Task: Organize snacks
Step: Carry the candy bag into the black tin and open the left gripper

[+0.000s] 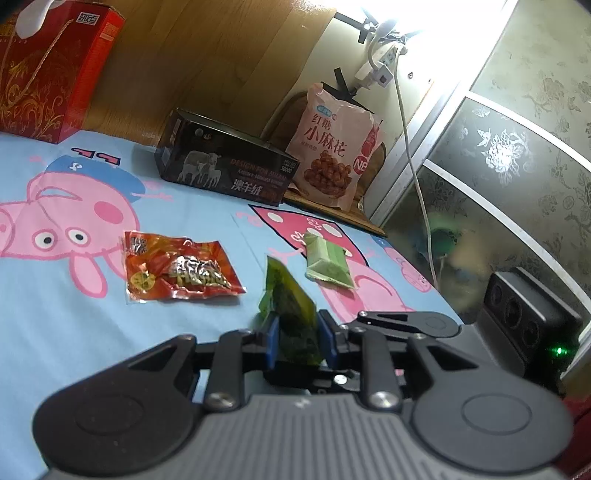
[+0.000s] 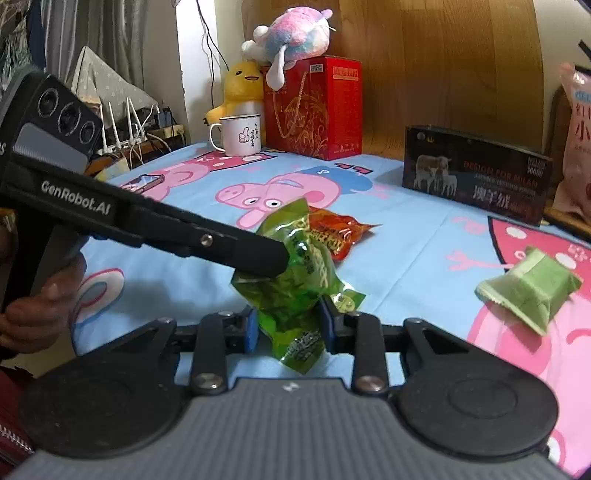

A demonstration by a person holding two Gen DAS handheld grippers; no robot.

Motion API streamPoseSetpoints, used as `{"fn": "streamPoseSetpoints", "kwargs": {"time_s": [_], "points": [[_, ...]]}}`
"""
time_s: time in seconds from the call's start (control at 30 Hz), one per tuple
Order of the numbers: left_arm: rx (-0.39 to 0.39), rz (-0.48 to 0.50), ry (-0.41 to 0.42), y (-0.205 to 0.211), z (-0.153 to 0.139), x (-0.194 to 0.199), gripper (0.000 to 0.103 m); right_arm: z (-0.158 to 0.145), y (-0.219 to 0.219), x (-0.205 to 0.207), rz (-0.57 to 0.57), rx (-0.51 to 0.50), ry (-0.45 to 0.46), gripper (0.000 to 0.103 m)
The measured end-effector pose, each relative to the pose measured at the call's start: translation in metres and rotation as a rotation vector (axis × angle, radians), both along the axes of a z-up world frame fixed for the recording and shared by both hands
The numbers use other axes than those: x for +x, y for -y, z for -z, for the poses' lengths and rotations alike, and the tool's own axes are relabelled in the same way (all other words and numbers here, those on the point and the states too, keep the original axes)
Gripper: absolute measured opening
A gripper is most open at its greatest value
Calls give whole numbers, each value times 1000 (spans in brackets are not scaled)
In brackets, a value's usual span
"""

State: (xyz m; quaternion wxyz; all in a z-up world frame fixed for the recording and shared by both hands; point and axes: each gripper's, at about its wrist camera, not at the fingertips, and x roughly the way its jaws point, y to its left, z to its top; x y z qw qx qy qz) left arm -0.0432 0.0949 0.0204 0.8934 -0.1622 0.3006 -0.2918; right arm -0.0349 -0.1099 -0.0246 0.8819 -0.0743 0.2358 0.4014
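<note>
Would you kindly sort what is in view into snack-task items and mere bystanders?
Job:
green snack packet, clamped by both the left gripper and the right gripper
red snack packet
pale green packet
pink snack bag

Bystanders:
mug
plush toys
red gift box
black box

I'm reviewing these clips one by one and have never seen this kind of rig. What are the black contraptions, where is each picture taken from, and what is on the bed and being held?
There is no robot: a person holds a handheld two-finger gripper in each hand, each carrying a fisheye camera that looks forward along its fingers. One picture looks out from the left gripper, the other from the right gripper. Both grip the same crinkly green snack packet with their blue pads, and the left gripper's black arm reaches in from the left of the right view. On the blue cartoon-pig bedsheet lie a red-orange foil snack packet and a pale green wrapped snack. Behind stand a black cardboard box, a pink snack bag, a red gift box and a white enamel mug.
</note>
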Motion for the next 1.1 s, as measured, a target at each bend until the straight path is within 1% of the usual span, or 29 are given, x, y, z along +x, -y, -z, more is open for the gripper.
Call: {"fn": "streamPoseSetpoints", "kwargs": {"time_s": [0.1,0.13,0.27,0.43,0.67,0.87,0.97,1.1], "points": [[-20,2,-3,-2,-3,1,24,-2,1,-3,12,1,28,31],[-27,4,-3,-2,-4,2,24,-3,1,-4,16,-1,47,27],[-39,17,13,-1,-14,8,25,-9,2,-3,33,-10,122,25],[-29,29,32,7,-23,23,25,-16,7,9,65,1,162,24],[-8,44,72,16,-37,48,25,-26,7,30,100,-15,215,23],[32,46,132,21,-60,83,25,-41,2,60,116,-34,278,22],[52,39,173,26,-74,110,25,-52,0,84,130,-38,318,22],[54,15,207,32,-91,156,25,-69,-5,125,165,-42,358,21]]}}
